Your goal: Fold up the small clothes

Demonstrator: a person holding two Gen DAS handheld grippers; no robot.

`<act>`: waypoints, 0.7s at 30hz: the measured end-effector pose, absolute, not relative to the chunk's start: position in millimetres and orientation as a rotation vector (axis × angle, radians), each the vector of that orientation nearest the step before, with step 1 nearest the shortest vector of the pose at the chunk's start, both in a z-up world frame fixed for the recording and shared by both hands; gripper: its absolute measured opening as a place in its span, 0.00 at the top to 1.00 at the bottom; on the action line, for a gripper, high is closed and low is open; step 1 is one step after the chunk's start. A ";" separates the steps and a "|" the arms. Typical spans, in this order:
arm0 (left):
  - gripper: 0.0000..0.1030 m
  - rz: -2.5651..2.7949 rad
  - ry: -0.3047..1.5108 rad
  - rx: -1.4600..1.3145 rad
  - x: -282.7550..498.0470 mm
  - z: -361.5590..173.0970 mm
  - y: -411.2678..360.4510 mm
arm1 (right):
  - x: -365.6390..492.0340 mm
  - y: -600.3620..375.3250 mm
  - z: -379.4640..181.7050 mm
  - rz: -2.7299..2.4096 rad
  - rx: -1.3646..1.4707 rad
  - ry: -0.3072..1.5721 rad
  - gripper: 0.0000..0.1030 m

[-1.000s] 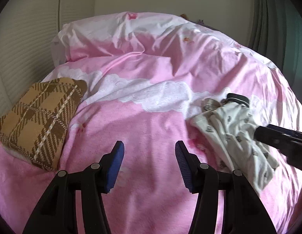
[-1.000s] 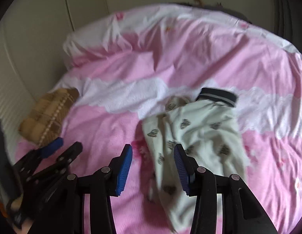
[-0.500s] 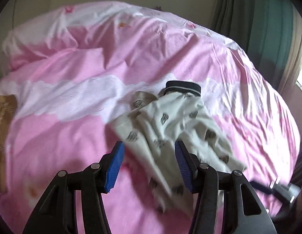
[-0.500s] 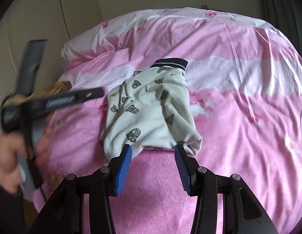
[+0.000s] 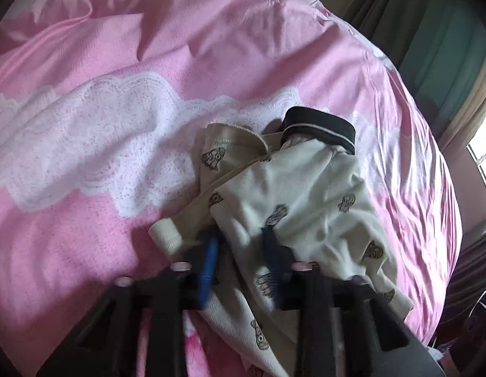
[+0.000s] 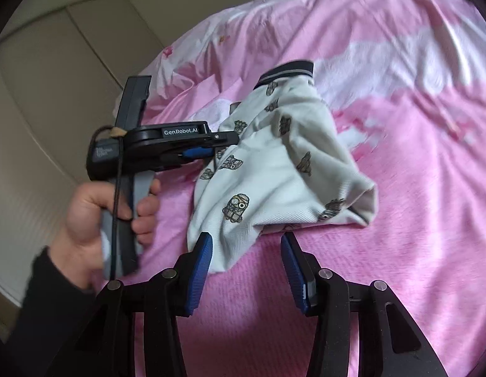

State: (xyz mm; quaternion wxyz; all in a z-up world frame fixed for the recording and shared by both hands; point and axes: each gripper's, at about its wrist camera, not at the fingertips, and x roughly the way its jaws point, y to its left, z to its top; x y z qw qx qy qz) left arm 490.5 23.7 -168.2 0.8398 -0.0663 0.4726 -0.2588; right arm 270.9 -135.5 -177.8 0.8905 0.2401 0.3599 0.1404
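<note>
The left gripper [image 5: 240, 248], parted a second ago, has just been closing and now pinches the shirt [image 6: 274, 169]. The right gripper [image 6: 246, 251] stands released at its hem, collar pointing straight away from it.

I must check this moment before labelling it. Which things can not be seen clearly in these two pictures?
- Left gripper grip: left wrist view is blurred; its jaws have just been closing around the garment.
- Garment's near end: left wrist view, behind the gripper body.
- Garment's type: crumpled in both views.
- Right gripper: open; fabric contact unclear.
</note>
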 end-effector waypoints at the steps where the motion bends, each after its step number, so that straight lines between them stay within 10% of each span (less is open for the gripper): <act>1: 0.86 -0.547 0.996 -0.144 491.7 -168.4 23.9 | 274.1 -133.6 -179.2 0.319 0.512 0.741 0.82; 2: 0.88 -0.546 0.990 -0.144 492.3 -167.0 24.6 | 277.7 -129.9 -179.8 0.348 0.512 0.745 0.95; 15: 0.90 -0.542 0.913 0.129 516.3 -130.6 -1.4 | 289.8 -100.1 -190.4 0.361 0.549 0.732 0.96; 21: 0.72 -0.518 0.896 0.064 497.9 -135.7 26.6 | 288.6 -104.7 -200.4 0.354 0.576 0.774 0.92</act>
